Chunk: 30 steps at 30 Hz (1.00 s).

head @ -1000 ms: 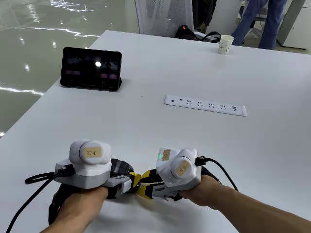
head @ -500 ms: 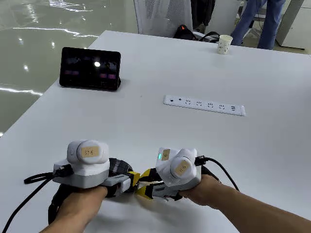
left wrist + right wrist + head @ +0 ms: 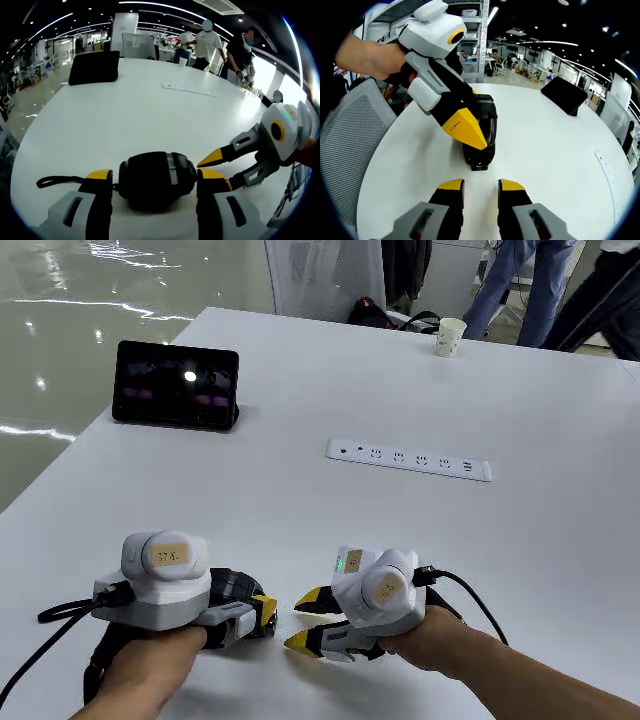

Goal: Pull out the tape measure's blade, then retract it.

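1. Left gripper (image 3: pixel 156 174) is clamped around a black tape measure (image 3: pixel 489 127), one yellow-tipped jaw pressed against each side of the case.
2. Right gripper (image 3: pixel 481 187) is empty. Its jaws stand a narrow gap apart and point at the case from just beside it, without touching.
3. In the head view, both tools sit low at the near edge of a white table (image 3: pixel 400 540). The tape measure rests on the tabletop, and its dark wrist strap (image 3: pixel 55 181) trails out to one side.
4. No length of blade shows outside the case, so the pull appears not yet made. The end hook is too small to pick out with certainty.
5. The step in hand is probably getting the right jaws onto that hook. To do this well, the jaw tips should be lined up level with the blade slot, close to the tabletop, and closed squarely on the hook before any pulling.
6. During the pull, the left grip should keep the case pinned flat while the right draws straight away from it. A sideways pull could twist the blade or slip off the hook.
7. For the return, the blade is best guided back slowly rather than let go, so it does not whip.
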Each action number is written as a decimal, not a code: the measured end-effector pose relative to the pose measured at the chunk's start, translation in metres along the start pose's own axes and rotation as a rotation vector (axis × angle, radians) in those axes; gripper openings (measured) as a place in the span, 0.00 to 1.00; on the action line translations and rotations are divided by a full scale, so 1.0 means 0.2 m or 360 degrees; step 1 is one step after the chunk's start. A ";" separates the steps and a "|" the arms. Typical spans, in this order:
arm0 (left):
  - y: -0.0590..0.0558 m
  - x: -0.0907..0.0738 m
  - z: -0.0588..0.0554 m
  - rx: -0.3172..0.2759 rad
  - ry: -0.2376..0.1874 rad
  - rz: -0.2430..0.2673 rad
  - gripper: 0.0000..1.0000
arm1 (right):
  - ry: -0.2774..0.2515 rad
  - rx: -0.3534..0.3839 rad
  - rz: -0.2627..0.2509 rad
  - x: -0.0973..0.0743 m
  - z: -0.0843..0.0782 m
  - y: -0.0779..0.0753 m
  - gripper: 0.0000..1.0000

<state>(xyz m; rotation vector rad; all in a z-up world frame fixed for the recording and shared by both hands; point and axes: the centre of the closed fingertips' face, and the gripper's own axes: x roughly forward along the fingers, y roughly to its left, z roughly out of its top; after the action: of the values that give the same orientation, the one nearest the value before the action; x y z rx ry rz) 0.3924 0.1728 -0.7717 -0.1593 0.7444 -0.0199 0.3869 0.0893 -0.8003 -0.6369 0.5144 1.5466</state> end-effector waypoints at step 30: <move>-0.01 -0.16 -0.08 0.0174 -0.0001 -0.0097 0.68 | 0.0042 0.0220 -0.0211 -0.31 -0.21 0.06 0.36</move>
<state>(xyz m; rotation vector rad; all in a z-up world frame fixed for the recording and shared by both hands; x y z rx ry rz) 0.3579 0.1720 -0.7613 -0.0774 0.7359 -0.1184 0.3796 0.0134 -0.7903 -0.5745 0.5821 1.3668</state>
